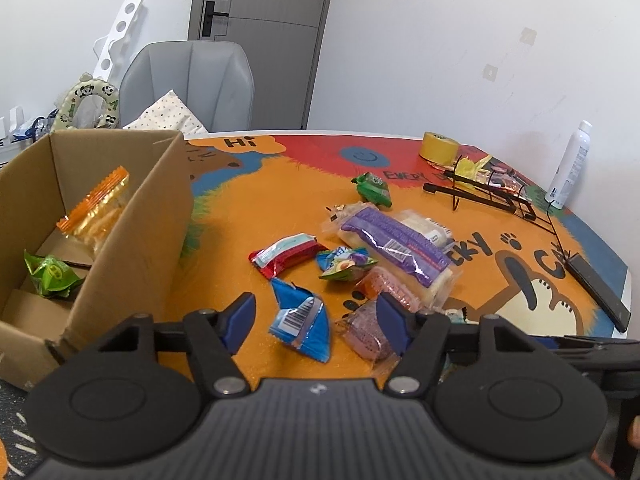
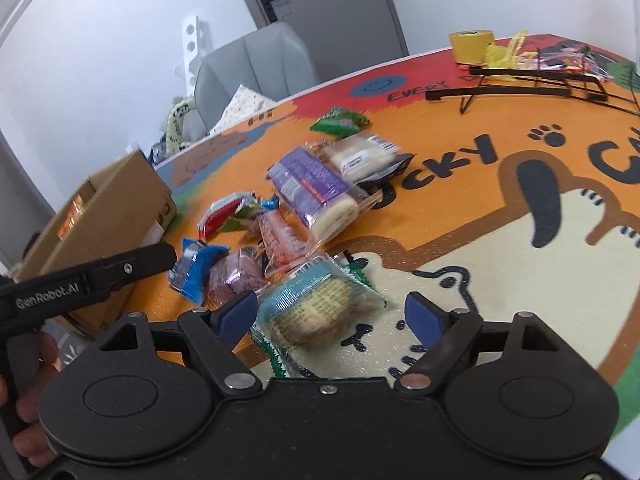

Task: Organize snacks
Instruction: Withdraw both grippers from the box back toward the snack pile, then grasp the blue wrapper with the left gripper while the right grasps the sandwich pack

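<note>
Both pairs of jaws stand apart, pressing nothing. Between the left gripper [image 1: 316, 320]'s blue pads lies a blue snack packet [image 1: 302, 322] on the orange mat [image 1: 248, 216]; the right gripper [image 2: 334, 318] frames a teal-wrapped cake [image 2: 316, 308]. Beyond them lie a red packet [image 1: 286, 254], a purple bread pack [image 1: 400, 250] and a green sweet [image 1: 372, 188]. A cardboard box [image 1: 132, 224] at the left already holds two snacks.
</note>
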